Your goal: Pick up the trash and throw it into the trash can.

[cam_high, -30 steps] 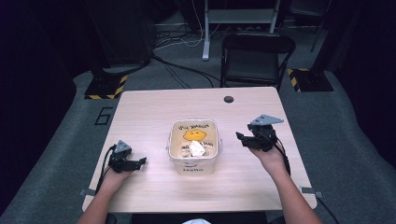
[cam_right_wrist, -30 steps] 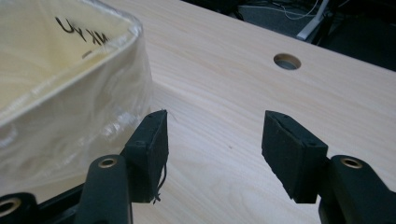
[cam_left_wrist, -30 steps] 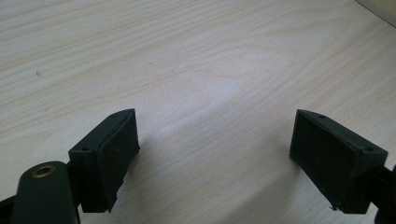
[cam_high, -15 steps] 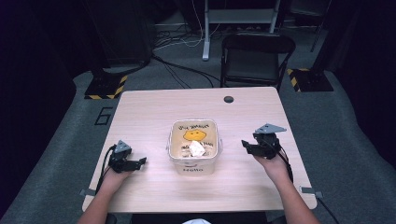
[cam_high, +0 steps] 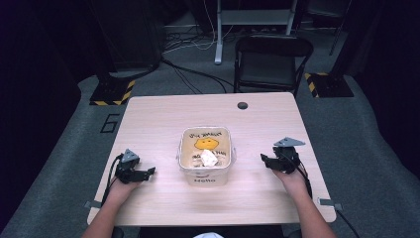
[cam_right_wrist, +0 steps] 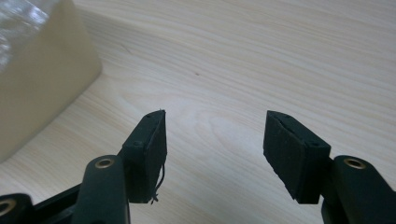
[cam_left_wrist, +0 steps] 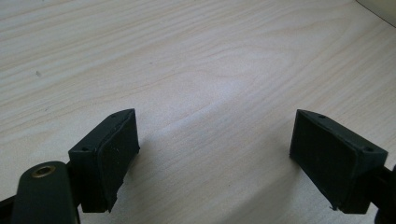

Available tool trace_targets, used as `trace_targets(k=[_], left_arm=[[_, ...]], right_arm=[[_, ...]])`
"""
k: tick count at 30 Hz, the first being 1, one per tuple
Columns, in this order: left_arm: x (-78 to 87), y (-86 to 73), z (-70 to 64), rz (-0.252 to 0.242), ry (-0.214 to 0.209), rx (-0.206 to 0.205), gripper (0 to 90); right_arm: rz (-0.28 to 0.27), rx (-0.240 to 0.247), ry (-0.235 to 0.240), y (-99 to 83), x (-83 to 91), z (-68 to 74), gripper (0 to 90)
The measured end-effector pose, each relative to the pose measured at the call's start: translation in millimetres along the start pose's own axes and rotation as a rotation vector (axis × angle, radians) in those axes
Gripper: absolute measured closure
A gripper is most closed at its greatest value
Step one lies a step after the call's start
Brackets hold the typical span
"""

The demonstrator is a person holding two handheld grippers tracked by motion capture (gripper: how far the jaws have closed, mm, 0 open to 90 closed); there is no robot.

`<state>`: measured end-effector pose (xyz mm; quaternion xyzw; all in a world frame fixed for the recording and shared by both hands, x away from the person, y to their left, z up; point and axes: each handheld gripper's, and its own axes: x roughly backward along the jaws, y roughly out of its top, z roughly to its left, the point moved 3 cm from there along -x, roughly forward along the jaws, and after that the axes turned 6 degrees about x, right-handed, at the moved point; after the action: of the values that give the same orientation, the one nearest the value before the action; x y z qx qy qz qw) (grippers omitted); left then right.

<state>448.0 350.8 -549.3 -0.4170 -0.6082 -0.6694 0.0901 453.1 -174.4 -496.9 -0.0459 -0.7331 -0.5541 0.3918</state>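
cream square plastic tub [cam_high: 206, 157] w/ crumpled white wrapper [cam_high: 208, 157] mid pale wood table [cam_high: 158, 124]; left gripper [cam_high: 147, 172] & right gripper [cam_high: 264, 161] either side, both released, empty.

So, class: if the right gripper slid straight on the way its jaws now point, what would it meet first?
Probably the tub. In the high view the right gripper points left toward it, jaws open, with bare table between. Its own view puts the tub off to the left, so it might only graze it.
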Motion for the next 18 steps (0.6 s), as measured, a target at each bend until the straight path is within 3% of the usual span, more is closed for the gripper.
trace_targets(k=[3, 7, 10, 14, 18], left_arm=[[0.0, 0.0, 0.1, 0.000, 0.000, 0.000, 15.5], [-0.1, 0.0, -0.1, -0.002, 0.002, 0.000, 15.5], [0.1, 0.0, 0.0, 0.001, 0.000, 0.000, 15.5], [0.0, 0.0, 0.0, 0.000, 0.000, 0.000, 15.5], [0.0, 0.0, 0.0, 0.000, 0.000, 0.000, 15.5]], right_arm=[[-0.005, -0.041, -0.012, -6.7, -0.5, -5.4, 37.4], [0.027, -0.032, -0.045, -17.2, -7.4, -14.3, 34.9], [0.047, -0.058, -0.048, -23.1, -13.4, -17.8, 31.0], [0.059, -0.014, -0.060, -25.0, -17.8, -14.4, 31.0], [0.062, -0.003, -0.053, -23.3, -20.3, -8.4, 30.8]])
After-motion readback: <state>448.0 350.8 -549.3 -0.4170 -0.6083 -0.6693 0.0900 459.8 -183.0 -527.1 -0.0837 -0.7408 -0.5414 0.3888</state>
